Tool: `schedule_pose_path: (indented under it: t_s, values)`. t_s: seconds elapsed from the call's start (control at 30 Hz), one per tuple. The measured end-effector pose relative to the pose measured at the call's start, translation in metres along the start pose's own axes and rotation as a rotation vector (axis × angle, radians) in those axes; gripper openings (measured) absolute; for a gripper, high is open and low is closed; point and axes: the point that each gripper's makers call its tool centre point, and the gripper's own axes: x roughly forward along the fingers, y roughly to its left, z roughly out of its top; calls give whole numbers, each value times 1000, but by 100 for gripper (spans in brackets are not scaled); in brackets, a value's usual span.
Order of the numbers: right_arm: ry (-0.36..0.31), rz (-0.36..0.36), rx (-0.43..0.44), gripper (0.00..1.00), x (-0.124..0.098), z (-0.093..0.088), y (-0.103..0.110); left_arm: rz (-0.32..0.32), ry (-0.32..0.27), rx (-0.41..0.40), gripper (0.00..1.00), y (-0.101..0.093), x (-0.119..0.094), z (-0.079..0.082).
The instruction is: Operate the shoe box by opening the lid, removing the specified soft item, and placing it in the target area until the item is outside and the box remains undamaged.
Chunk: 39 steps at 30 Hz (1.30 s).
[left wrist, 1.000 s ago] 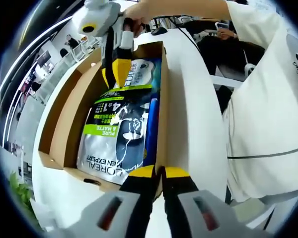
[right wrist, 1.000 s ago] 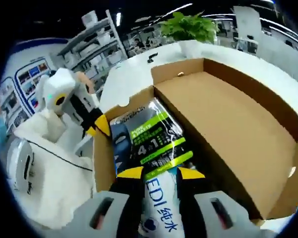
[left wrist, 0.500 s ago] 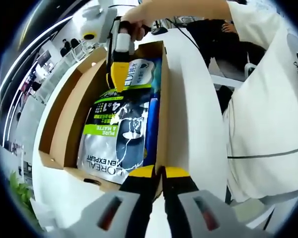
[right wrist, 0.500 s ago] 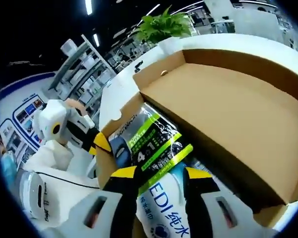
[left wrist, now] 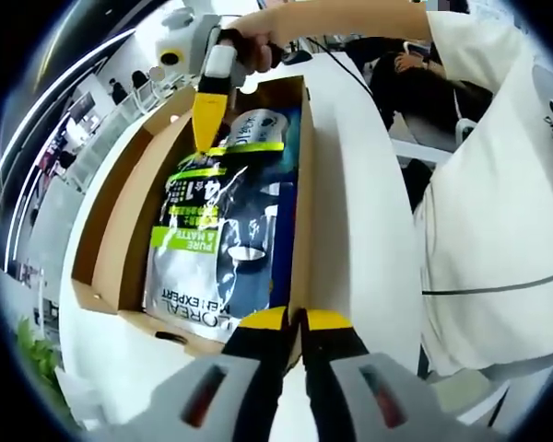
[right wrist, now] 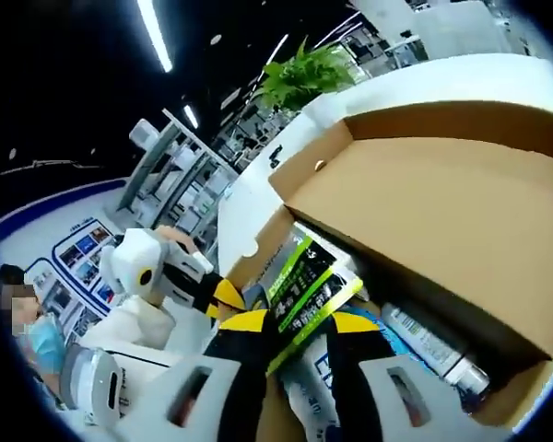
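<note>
- In the right gripper view, the right gripper [right wrist: 293, 324] has its yellow-tipped jaws clamped on the green-striped end of the soft pouch [right wrist: 306, 293], which passes between them and is tilted up out of the box.
- In the left gripper view, that same end of the pouch [left wrist: 217, 226] is raised, while its other end lies low in the shoe box [left wrist: 111, 230], near the left gripper.
- The left gripper [left wrist: 295, 321] has its jaws pressed together on the box's near wall.
- The open lid [right wrist: 442, 212] stands beside the pouch; a tube-like item [right wrist: 433, 345] lies in the box near it.
- The box rests on a white table [left wrist: 346, 203].
- A potted plant [right wrist: 304, 78] stands beyond the lid.
</note>
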Motion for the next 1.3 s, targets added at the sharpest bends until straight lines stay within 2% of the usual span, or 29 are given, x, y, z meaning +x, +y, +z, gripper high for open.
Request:
schedule_pose_path:
  t_s: [0.07, 0.1, 0.13, 0.17, 0.23, 0.37, 0.5, 0.6, 0.67, 0.8, 0.93, 1.03, 1.07, 1.17, 1.3]
  values:
    - [3, 20, -6, 22, 4, -3, 7, 0, 0, -1, 5, 0, 0, 0]
    - [-21, 38, -34, 20, 6, 0, 12, 1, 0, 0, 5, 0, 0, 0]
    - [-51, 100, -8, 20, 8, 6, 25, 1, 0, 0, 5, 0, 1, 0]
    - [-76, 129, -4, 20, 9, 11, 31, 2, 0, 0, 5, 0, 1, 0]
    - [-77, 115, -4, 20, 13, 14, 34, 3, 0, 0, 5, 0, 1, -1]
    - [-50, 80, -23, 23, 28, 6, 36, 5, 1, 1, 5, 0, 1, -1]
    - [-108, 66, 38, 24, 36, 15, 33, 5, -2, 3, 5, 0, 1, -1]
    - [-123, 43, 44, 22, 35, 19, 28, 6, -3, 4, 5, 0, 1, -1]
    - [-127, 64, 82, 22, 34, 21, 29, 8, -4, 7, 5, 0, 1, -1]
    - [-126, 42, 73, 21, 34, 19, 28, 7, -8, 6, 5, 0, 1, -1]
    - [-129, 11, 117, 10, 34, 19, 22, 11, -9, 8, 5, -1, 0, -1]
    - [-129, -12, 135, 10, 35, 15, 18, 11, -8, 7, 5, -1, 0, -1]
    - [-129, -19, 140, 6, 35, 14, 16, 11, -8, 7, 5, -1, 0, -1]
    - [-129, -3, 191, 2, 35, 14, 19, 10, -8, 6, 5, -2, 0, -1]
    - [-145, 18, 194, 0, 35, 18, 23, 10, -7, 6, 5, -2, -1, -1]
